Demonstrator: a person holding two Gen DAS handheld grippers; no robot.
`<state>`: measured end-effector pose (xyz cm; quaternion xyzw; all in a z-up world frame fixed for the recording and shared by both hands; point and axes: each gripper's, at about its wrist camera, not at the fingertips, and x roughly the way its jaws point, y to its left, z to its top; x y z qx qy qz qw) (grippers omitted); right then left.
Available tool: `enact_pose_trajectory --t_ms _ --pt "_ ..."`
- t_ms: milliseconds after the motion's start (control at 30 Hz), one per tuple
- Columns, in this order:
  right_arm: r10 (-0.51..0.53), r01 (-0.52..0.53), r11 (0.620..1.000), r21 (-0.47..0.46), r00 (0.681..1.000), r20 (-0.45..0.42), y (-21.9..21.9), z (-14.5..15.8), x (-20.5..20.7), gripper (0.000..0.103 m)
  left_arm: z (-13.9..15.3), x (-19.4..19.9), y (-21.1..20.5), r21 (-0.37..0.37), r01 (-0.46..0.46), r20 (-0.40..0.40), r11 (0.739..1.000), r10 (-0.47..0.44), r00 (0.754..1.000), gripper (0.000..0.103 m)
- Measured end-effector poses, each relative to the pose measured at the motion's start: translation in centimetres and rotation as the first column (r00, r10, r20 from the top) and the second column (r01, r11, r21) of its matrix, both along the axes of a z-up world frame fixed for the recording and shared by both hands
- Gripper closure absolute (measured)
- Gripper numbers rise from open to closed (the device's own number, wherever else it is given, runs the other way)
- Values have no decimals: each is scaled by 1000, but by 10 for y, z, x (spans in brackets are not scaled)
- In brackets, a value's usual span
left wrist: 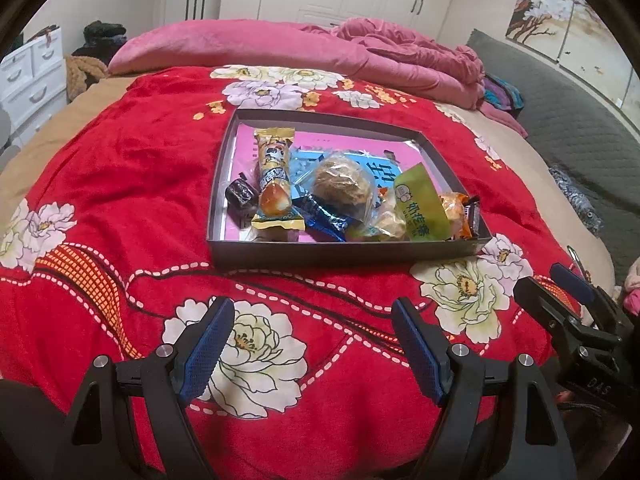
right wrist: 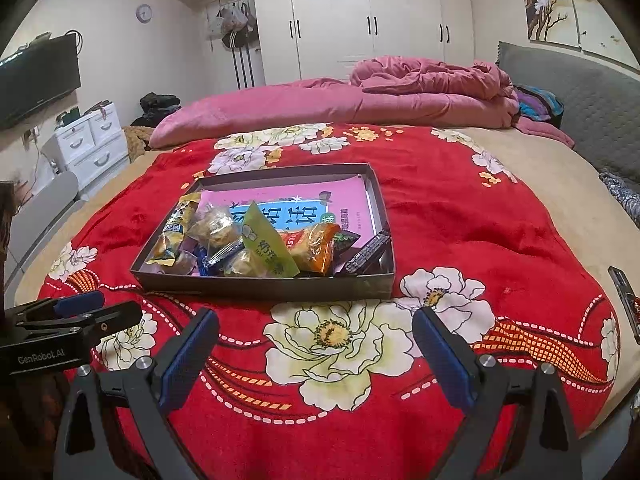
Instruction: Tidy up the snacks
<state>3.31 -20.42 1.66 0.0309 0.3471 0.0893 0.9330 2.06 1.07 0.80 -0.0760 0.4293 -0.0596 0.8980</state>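
A shallow dark box (left wrist: pixel 344 254) (right wrist: pixel 264 289) lies on the red floral blanket (left wrist: pixel 120 184) (right wrist: pixel 460 216). Several wrapped snacks are piled at its near end: a yellow packet (left wrist: pixel 274 178), a clear-wrapped cake (left wrist: pixel 340 186), a green sachet (left wrist: pixel 422 204) (right wrist: pixel 266 246), an orange packet (right wrist: pixel 314 248), a blue wrapper (left wrist: pixel 324 214) and a dark candy (left wrist: pixel 240 192). My left gripper (left wrist: pixel 314 346) is open and empty, short of the box. My right gripper (right wrist: pixel 316 356) is open and empty, also short of the box. Each gripper shows at the edge of the other's view.
A pink duvet (left wrist: pixel 280 46) (right wrist: pixel 360 100) is bunched at the far side of the bed. A grey headboard (right wrist: pixel 580 96) stands on the right. White drawers (right wrist: pixel 92 140) stand at the left. A dark flat object (right wrist: pixel 624 296) lies at the blanket's right edge.
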Motion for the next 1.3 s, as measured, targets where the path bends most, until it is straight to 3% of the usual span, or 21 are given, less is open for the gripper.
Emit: enact_pose_trajectory --t_ms 1300 --pt "-16 16 1000 -4 1000 -18 -6 -7 5 5 1 0 -8 55 13 16 998 -14 1000 21"
